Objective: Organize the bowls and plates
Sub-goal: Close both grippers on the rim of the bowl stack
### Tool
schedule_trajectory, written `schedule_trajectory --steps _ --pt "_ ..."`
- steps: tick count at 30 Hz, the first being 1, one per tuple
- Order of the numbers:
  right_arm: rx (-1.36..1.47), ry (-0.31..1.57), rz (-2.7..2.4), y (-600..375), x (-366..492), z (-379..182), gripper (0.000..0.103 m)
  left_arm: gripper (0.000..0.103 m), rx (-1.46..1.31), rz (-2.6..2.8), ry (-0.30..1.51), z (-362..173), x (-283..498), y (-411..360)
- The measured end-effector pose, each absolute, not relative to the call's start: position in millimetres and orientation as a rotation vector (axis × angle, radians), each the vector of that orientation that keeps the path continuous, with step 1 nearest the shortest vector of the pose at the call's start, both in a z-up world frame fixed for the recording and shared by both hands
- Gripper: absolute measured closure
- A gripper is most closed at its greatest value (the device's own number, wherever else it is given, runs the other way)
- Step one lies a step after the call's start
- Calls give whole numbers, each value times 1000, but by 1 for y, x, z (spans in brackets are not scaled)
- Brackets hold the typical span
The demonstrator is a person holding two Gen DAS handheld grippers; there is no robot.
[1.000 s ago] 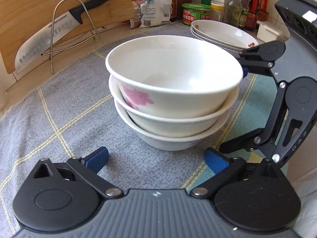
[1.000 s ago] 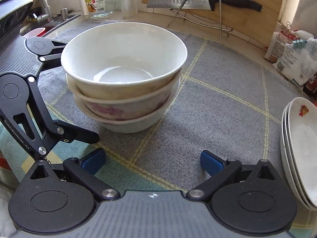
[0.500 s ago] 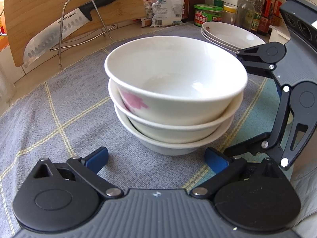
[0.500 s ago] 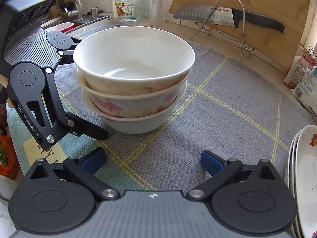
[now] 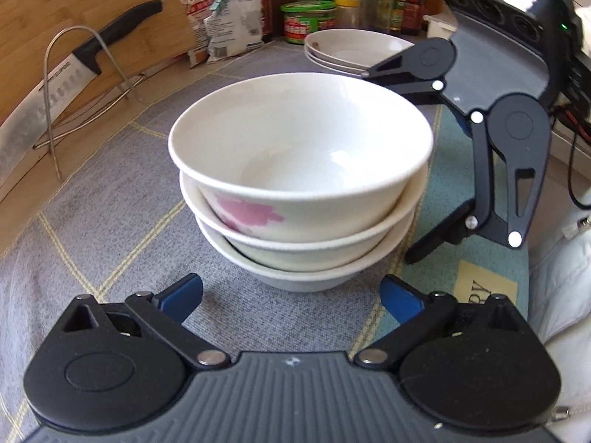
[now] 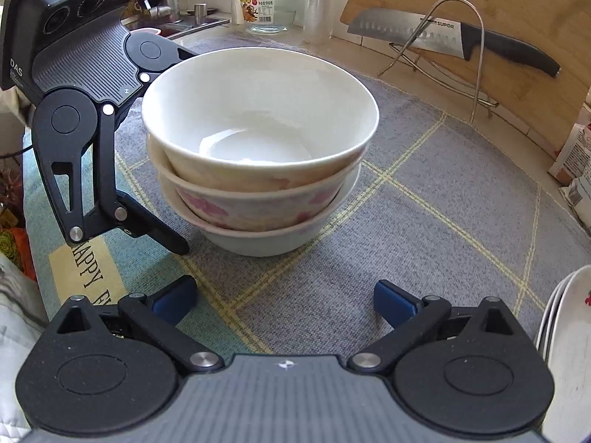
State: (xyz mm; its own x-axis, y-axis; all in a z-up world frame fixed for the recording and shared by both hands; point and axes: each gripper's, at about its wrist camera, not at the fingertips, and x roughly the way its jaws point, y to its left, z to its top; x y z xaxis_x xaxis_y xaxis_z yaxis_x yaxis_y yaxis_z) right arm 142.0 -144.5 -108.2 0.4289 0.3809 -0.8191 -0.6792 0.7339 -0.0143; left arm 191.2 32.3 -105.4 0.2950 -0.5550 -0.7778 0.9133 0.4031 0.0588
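Bowls [image 5: 301, 184], three nested white ones with pink flowers, stand on the grey checked cloth [image 5: 110, 199] covering the table. Left gripper [image 5: 291, 297] sits just before them, its jaws closing from wide with nothing between. Right gripper [image 6: 282, 297] is spread wide and empty on the opposite side. Stacked plates [image 5: 347, 50] lie well apart behind, near a knife [image 6: 443, 37] on its rack.

bowls [image 5: 301, 170]: white, pink floral print | mat [image 5: 122, 199]: grey, yellow grid lines | plates [image 5: 354, 50]: white, red motif | knife [image 6: 458, 38]: black handle | tool pads [image 6: 173, 301]: blue
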Motion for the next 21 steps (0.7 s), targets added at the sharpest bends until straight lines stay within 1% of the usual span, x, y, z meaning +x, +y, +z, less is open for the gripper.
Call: schedule_trajectory --steps 4,6,7,14,17,18,21 --pt "-391 910 723 -137 149 -104 0 4 596 -1131 734 -104 200 37" --pt "-413 905 752 -132 150 -100 0 9 606 -1169 722 -103 203 37" --pt "-427 902 762 -130 151 -98 1 9 613 -1182 715 -102 204 37" --pt "-466 900 813 -123 161 -90 12 14 617 -1246 710 -103 213 35" --pt "-479 898 843 -123 165 -90 14 20 632 -1251 712 -102 215 33" --pt "-479 900 854 -124 167 -90 16 21 630 -1256 715 -101 216 33" --pt "-484 903 872 -124 169 -90 17 21 620 -1262 718 -98 218 35"
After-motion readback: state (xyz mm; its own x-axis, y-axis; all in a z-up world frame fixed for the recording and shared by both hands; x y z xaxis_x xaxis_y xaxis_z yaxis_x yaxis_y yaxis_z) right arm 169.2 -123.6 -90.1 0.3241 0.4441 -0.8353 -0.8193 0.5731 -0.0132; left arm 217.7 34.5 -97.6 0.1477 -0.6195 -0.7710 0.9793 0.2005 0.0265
